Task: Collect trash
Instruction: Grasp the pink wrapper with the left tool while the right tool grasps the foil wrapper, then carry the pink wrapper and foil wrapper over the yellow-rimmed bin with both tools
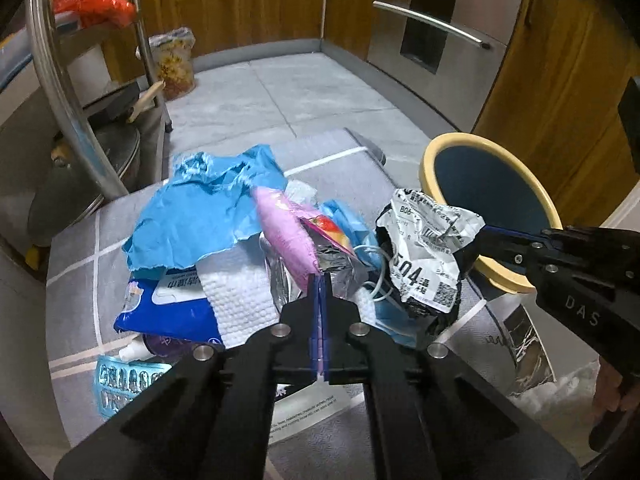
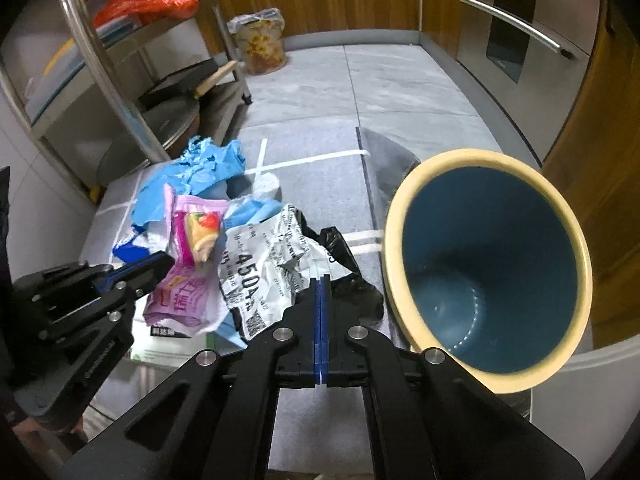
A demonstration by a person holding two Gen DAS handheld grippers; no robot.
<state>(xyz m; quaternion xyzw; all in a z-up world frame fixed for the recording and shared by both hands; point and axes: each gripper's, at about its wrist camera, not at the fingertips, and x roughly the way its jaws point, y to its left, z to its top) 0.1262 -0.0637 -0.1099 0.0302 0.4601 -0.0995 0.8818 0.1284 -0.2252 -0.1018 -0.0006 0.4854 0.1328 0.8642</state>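
A pile of trash lies on a grey mat (image 1: 328,152). My left gripper (image 1: 321,280) is shut on a pink snack wrapper (image 1: 284,232), also seen in the right wrist view (image 2: 184,280). My right gripper (image 2: 321,282) is shut on a crumpled black-and-white labelled bag (image 2: 272,272), which shows in the left wrist view (image 1: 424,252) held next to the bin. The blue bin with a cream rim (image 2: 492,272) is tilted, mouth toward me, just right of the bag. Blue plastic sheet (image 1: 208,200), a wet-wipes pack (image 1: 172,304) and a white paper towel (image 1: 240,296) lie in the pile.
A steel wheeled rack (image 1: 80,92) with pans and orange bags stands at the left. A patterned bag (image 1: 174,64) sits on the tiled floor by wooden cabinets. A steel oven front (image 1: 444,28) is at the right. A light blue blister pack (image 1: 120,384) lies at the mat's near left.
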